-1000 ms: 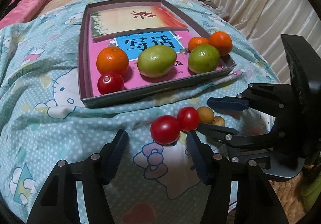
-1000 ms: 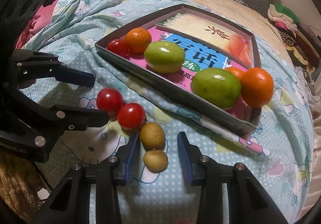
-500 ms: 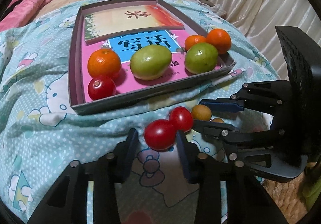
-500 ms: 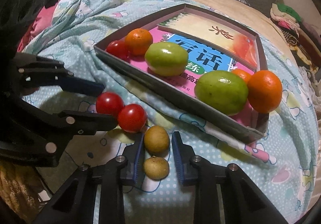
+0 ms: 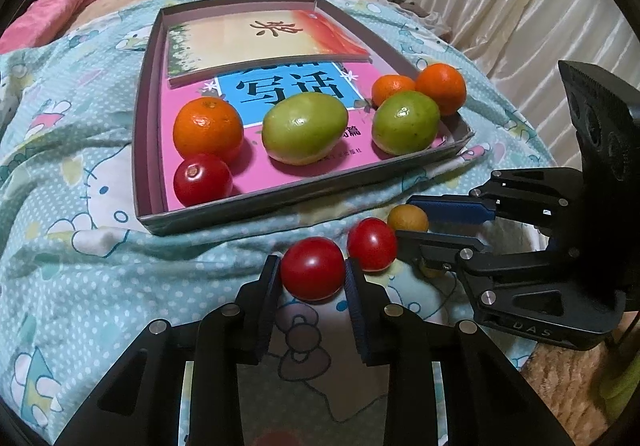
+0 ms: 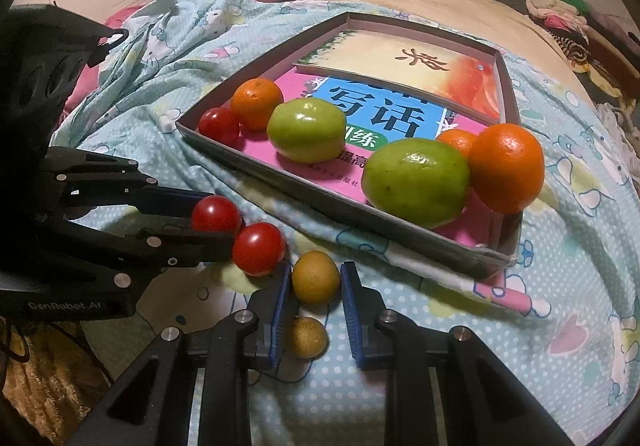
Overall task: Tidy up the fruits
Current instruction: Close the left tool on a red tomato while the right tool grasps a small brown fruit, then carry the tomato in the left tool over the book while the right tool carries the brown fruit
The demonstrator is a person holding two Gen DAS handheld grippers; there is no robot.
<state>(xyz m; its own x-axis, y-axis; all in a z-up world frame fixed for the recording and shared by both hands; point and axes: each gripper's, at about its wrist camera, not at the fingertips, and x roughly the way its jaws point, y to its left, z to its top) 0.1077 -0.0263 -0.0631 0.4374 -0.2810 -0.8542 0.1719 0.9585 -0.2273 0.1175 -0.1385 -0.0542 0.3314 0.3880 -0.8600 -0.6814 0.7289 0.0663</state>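
Both grippers point steeply down and forward, side by side and close together. The left gripper [image 5: 313, 275] is still closing its jaws, and the blue pads press on both sides of a red tomato [image 5: 312, 273]. The right gripper [image 6: 315, 283] has its jaws closed on a small yellow-brown fruit [image 6: 315, 277], pads touching it left and right.

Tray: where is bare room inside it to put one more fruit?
Bare: the pale book at the back, and the pink cover between tomato and middle green fruit. Crowded: the right front corner, another green fruit against two oranges.
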